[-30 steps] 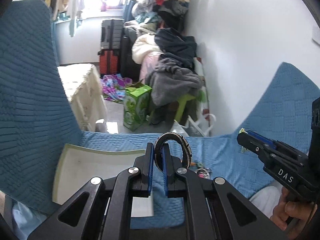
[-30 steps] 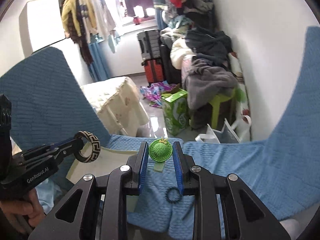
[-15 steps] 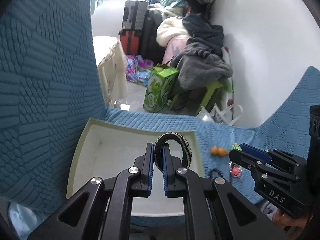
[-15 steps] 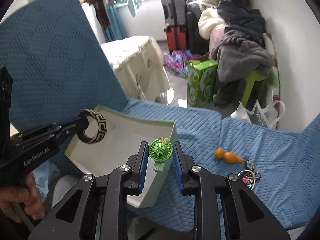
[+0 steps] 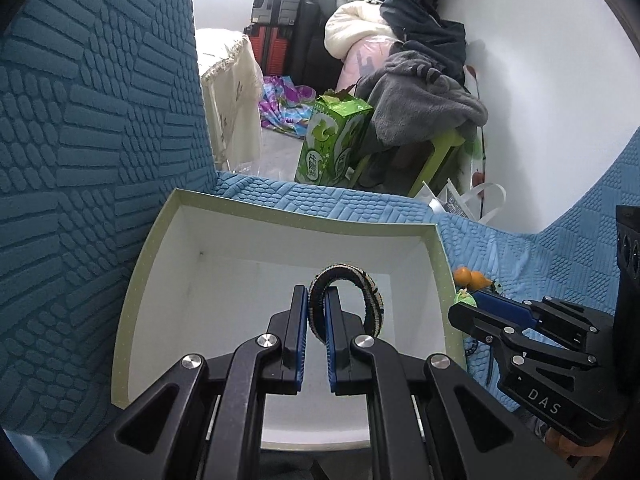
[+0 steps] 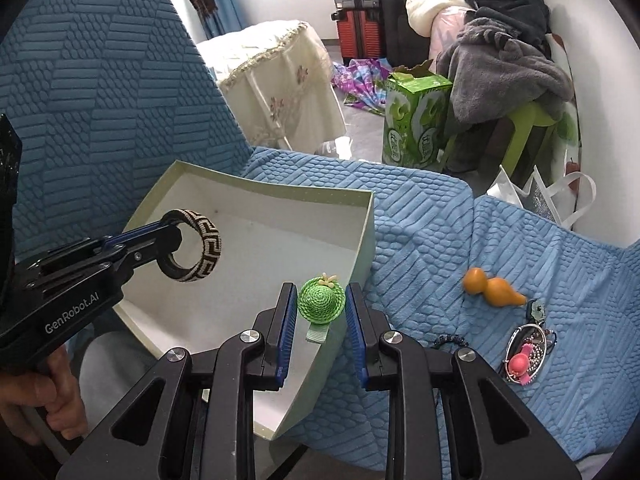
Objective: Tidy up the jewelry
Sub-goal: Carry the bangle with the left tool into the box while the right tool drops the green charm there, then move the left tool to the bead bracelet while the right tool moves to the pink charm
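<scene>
The left claw (image 5: pixel 316 312) hides part of the gripped bangle (image 5: pixel 370 294).

A white wall (image 5: pixel 540 80) runs along the right. Against it, clothes (image 6: pixel 504 56) are heaped over a green stool (image 6: pixel 528 124). Red suitcases (image 6: pixel 356 28) stand beyond a cloth-draped table (image 6: pixel 280 76) on grey floor (image 6: pixel 352 116).

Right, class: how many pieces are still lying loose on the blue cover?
3 clear: orange gourd charm, black hair tie, oval bead tangle. A small piece beside the gourd is too unclear to count; the tongs may hide more.
</scene>
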